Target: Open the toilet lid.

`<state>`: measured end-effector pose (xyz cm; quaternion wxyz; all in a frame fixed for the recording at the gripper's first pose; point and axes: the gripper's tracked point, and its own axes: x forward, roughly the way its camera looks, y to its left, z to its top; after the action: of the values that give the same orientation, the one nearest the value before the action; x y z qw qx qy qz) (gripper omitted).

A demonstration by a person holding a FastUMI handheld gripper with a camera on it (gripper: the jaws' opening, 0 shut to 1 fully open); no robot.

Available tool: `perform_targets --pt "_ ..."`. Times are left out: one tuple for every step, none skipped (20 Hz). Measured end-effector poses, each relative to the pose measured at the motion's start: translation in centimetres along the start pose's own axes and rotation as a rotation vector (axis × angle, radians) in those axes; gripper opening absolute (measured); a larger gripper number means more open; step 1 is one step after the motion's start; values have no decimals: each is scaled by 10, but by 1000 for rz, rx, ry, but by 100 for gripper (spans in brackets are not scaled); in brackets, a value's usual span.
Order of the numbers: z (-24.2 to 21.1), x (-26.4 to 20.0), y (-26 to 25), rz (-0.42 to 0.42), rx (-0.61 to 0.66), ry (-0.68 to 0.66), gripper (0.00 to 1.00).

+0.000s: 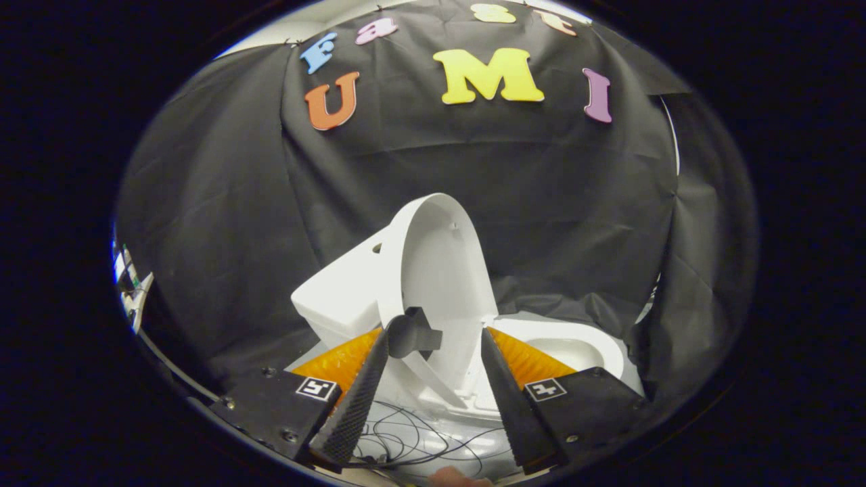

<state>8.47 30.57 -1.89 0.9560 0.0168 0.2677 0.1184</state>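
A small white toilet stands just ahead of my fingers, turned sideways, with its tank on the left and its bowl on the right. The lid stands raised, nearly upright, leaning back toward the tank with its inner face to the bowl. A dark handle piece sticks out from the lid's near rim. My gripper is open, its fingertips either side of the lid's lower part. The left fingertip is right beside the handle; I cannot tell if they touch. The right fingertip is clear of the lid.
Black cloth hangs close behind the toilet and wraps round both sides. Thin dark cables lie looped on the pale surface below the toilet, between my fingers. A bit of a person's hand shows under the gripper.
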Motion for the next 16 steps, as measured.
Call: perform_targets --pt "2 -9 -7 3 2 -15 86" --pt "5 -19 -17 2 4 -32 86" --pt "8 -29 -27 2 5 -53 86" --pt "11 -39 -38 -1 -1 -82 86" --pt "12 -47 -50 -10 -13 -110 87" --pt "13 -56 -63 -21 -33 -135 87" --pt "10 -64 -76 -35 -52 -155 95" --pt "7 -72 -89 -50 -65 -167 99" --pt "0 -81 -102 -61 -69 -177 100" --pt "-4 -87 -116 -71 -63 -186 100" --pt "-6 -96 -127 -73 -51 -197 100" --pt "-9 -104 -141 -85 -33 -204 100" --pt "-14 -110 -156 -95 -12 -212 100" --pt "-19 -115 -167 -102 5 -219 100" --pt "-27 -121 -177 -105 20 -230 100" --pt "-32 -125 -187 -108 35 -244 100"
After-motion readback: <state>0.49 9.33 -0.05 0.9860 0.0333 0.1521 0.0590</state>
